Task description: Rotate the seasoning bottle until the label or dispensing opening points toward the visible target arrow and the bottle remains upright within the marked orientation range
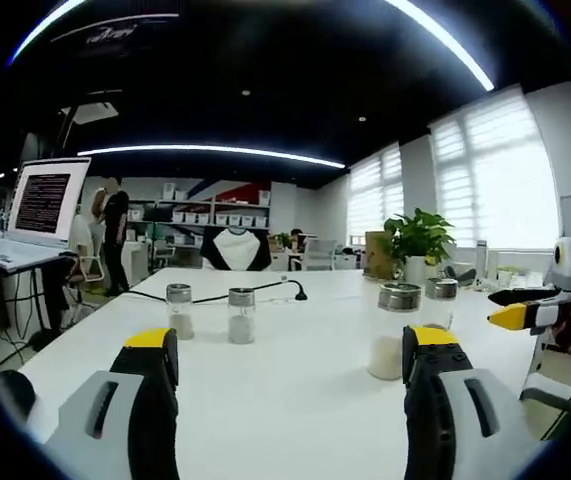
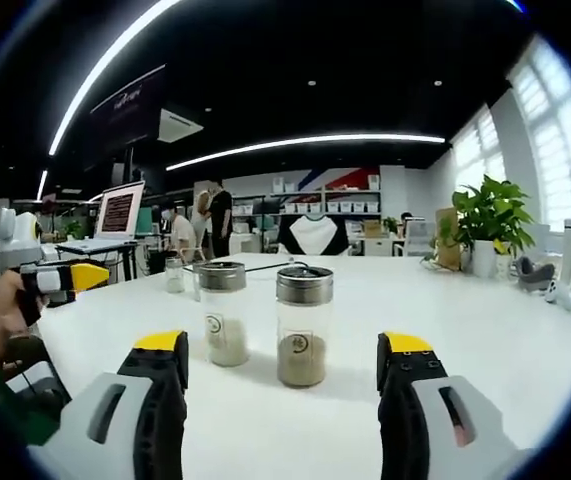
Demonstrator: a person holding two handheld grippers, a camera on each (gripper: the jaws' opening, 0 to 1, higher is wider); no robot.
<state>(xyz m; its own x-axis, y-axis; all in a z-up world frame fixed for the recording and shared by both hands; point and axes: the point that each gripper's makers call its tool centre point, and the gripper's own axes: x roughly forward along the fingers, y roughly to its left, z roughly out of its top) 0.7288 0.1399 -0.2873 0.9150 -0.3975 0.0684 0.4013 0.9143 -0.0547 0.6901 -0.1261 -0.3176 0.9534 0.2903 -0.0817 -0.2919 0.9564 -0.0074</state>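
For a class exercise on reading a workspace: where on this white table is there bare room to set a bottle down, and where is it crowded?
Bare table lies right of the brown-filled bottle, toward the potted plant. In the left gripper view, open table spreads between the pair of small bottles and the white-filled bottle. It is crowded where the white-filled and brown-filled bottles stand close together.

The right gripper (image 2: 281, 365) is hovering low over the white table (image 2: 485, 330), jaws standing apart with nothing between them. Just beyond them, two metal-capped seasoning bottles are standing upright side by side: the left bottle (image 2: 224, 312) holding white powder, the right bottle (image 2: 304, 325) holding brown. The left gripper (image 2: 70, 278) is entering from the left, held by a hand (image 2: 0, 312).
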